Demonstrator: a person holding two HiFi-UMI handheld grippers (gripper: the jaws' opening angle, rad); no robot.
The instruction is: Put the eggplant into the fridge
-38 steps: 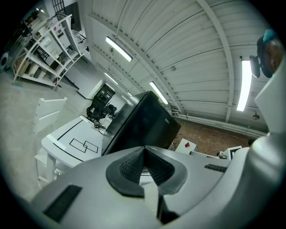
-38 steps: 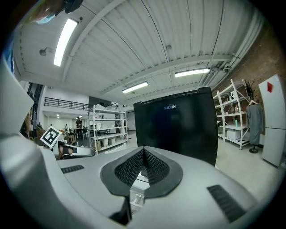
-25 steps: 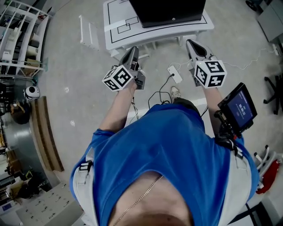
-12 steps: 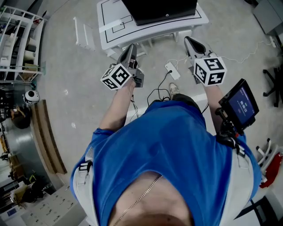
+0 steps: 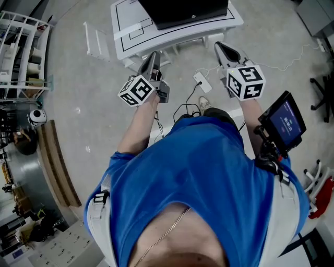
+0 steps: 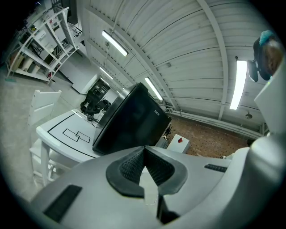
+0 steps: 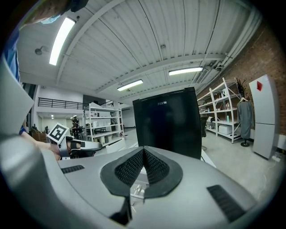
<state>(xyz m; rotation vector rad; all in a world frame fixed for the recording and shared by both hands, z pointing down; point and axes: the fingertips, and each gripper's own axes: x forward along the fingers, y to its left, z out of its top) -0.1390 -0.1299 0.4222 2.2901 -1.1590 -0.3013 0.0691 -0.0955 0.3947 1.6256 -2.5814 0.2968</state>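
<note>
A black fridge [image 5: 182, 10] stands on a white table [image 5: 128, 39] straight ahead; it also shows in the left gripper view [image 6: 132, 120] and the right gripper view [image 7: 170, 123]. No eggplant appears in any view. My left gripper [image 5: 152, 56] is held out level towards the table's near edge, shut with nothing between its pads [image 6: 144, 150]. My right gripper [image 5: 222, 48] is level with it on the right, also shut and empty [image 7: 143, 153]. Both stop short of the table.
A white slatted rack [image 5: 96, 39] stands left of the table. White shelving [image 5: 21, 47] lines the far left. A power strip [image 5: 202, 82] with cables lies on the floor between the grippers. A small screen [image 5: 284, 125] is strapped by my right arm.
Both grippers have drifted a little forward towards the table, still shut. The table and fridge sit slightly further left in the head view.
</note>
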